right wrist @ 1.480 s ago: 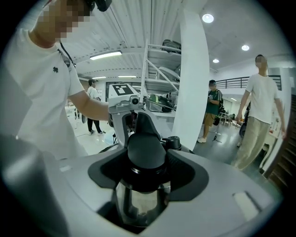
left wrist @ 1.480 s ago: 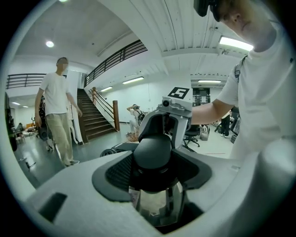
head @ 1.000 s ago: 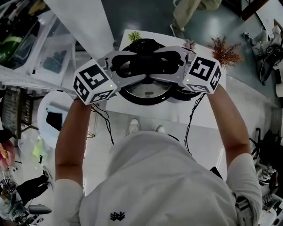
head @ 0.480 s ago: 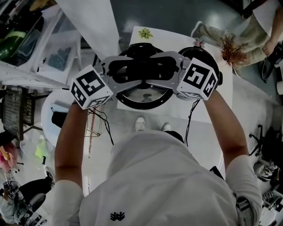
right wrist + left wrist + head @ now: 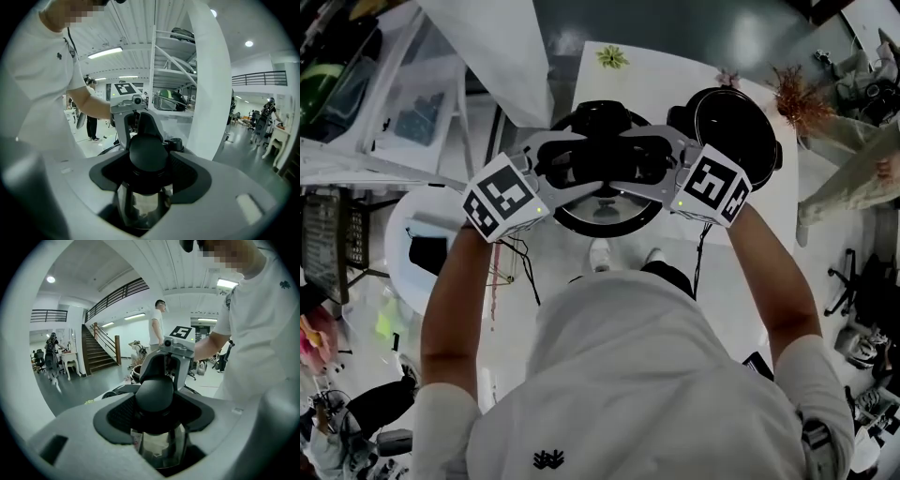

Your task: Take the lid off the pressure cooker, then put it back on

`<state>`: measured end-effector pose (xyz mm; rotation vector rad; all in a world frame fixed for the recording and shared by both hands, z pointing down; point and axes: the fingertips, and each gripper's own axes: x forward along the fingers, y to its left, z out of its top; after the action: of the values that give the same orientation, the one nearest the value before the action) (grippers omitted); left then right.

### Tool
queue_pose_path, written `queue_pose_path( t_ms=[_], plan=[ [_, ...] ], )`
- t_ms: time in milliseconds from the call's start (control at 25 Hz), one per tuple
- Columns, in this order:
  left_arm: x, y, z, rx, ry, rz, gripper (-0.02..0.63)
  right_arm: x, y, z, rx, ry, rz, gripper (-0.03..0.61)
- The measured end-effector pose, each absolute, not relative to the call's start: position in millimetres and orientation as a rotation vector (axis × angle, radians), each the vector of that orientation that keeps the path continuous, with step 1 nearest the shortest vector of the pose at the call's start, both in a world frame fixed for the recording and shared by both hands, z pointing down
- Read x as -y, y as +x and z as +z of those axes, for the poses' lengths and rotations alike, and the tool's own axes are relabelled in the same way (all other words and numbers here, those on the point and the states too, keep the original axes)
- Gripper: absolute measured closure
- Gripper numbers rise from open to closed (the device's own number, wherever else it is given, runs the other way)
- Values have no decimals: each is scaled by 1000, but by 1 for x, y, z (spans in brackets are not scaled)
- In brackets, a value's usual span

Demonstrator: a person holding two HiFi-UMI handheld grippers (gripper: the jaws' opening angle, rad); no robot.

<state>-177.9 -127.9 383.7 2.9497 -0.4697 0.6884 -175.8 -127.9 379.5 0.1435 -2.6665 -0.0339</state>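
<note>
The pressure cooker lid [image 5: 605, 208], shiny metal with a black rim, hangs over the near part of the white table [image 5: 656, 75]. My left gripper [image 5: 581, 161] and right gripper [image 5: 636, 161] meet over its middle from either side. Both are shut on its black knob [image 5: 154, 393], which also fills the jaws in the right gripper view [image 5: 148, 153]. Each gripper view shows the other gripper straight across the knob. The open black cooker pot [image 5: 733, 131] stands on the table to the lid's right, apart from it.
A small green plant [image 5: 612, 58] and a dried reddish plant [image 5: 795, 94] sit at the table's far side. A white panel [image 5: 487, 47] leans at the left, above a round white stand [image 5: 412, 253]. A person [image 5: 862, 178] passes on the right; another stands [image 5: 158, 324] near stairs.
Both grippers have carried the lid down and leftward, away from the pot. The pot, earlier half hidden under the right gripper, now shows whole.
</note>
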Motion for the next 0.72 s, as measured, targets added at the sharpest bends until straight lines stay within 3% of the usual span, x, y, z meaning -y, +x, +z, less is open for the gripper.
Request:
queue_pose_path(
  t_ms=[720],
  plan=[
    [121,-173,477,402,2862,743,345,122,-174,475,2648,160,86,296]
  ],
)
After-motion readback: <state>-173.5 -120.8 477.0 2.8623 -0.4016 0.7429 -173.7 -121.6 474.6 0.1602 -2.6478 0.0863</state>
